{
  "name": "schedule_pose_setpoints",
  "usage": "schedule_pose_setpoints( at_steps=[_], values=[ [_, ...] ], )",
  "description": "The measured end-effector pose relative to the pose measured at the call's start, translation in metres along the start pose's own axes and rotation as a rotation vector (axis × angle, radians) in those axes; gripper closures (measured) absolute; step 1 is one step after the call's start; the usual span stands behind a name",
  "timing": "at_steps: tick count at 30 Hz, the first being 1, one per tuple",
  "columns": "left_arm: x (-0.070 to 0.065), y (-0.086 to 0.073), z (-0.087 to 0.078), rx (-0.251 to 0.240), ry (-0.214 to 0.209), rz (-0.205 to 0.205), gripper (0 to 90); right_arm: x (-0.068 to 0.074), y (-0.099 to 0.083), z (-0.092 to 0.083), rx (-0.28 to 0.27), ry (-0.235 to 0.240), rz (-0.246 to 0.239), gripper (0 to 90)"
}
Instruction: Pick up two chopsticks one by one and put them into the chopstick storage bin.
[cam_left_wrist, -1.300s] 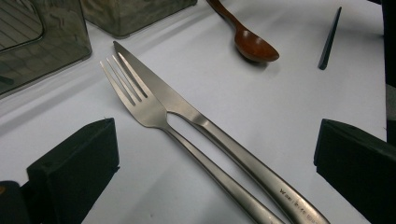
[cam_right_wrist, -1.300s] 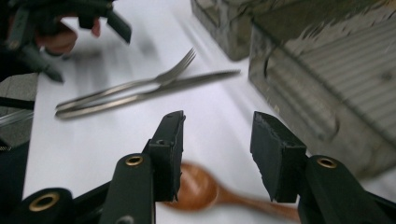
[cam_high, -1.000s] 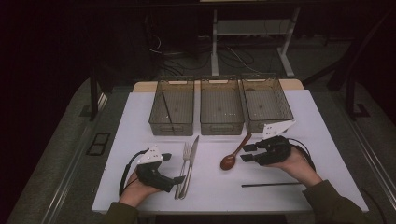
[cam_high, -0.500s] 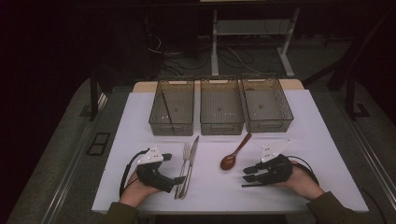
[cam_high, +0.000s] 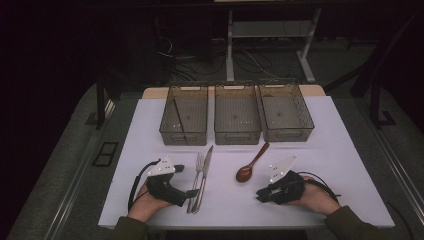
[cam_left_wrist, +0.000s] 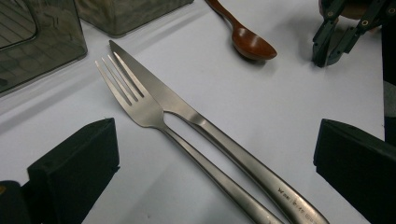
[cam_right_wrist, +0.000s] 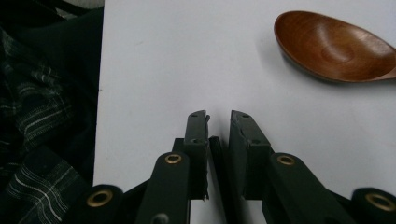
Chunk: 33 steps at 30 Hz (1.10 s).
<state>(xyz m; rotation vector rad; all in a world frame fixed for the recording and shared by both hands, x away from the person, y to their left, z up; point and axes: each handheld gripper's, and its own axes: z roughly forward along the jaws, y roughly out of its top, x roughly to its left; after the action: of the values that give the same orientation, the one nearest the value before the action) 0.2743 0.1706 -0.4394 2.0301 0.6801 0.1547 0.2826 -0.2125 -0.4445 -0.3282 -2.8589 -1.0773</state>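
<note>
My right gripper (cam_high: 261, 194) rests low on the white table (cam_high: 345, 165), below and to the right of the wooden spoon (cam_high: 252, 162). In the right gripper view its jaws (cam_right_wrist: 218, 116) have just been closing and stand narrow, still open. A thin black stick (cam_right_wrist: 217, 156) lies between the pads with a sliver of gap. The spoon's bowl (cam_right_wrist: 334, 46) is ahead to the right. My left gripper (cam_high: 188, 182) is open wide, its jaws either side of the handles of a steel fork (cam_left_wrist: 140, 105) and knife (cam_left_wrist: 205, 126).
Three clear bins (cam_high: 183, 135) (cam_high: 237, 135) (cam_high: 287, 132) stand in a row at the table's far side. A black stick (cam_high: 179, 120) leans in the left one. The table's near edge (cam_right_wrist: 100, 93) is close to the right gripper. A plaid sleeve (cam_right_wrist: 42, 135) lies beyond that edge.
The right gripper has come down and toward the near edge, onto the black stick that lay there. Its jaws have narrowed. The left gripper has stayed put.
</note>
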Motion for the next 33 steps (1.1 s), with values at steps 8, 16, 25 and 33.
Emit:
schedule_pose_setpoints(
  at_steps=[8,16,25,33],
  values=[
    [0.0,0.0,0.0,0.001,-0.001,0.001,0.0,0.001,0.0,0.001,0.004,-0.004,-0.025,80.1],
    [0.0,0.0,0.0,0.0,-0.001,0.001,0.0,0.001,0.0,0.001,0.007,-0.003,-0.041,82.3],
    [0.0,0.0,-0.001,-0.003,0.002,0.001,0.0,-0.002,0.0,-0.007,-0.028,-0.034,-0.037,82.9],
    [0.0,0.0,-0.001,-0.005,0.003,0.001,0.0,-0.015,0.003,-0.016,-0.067,-0.092,0.015,83.3]
  ],
)
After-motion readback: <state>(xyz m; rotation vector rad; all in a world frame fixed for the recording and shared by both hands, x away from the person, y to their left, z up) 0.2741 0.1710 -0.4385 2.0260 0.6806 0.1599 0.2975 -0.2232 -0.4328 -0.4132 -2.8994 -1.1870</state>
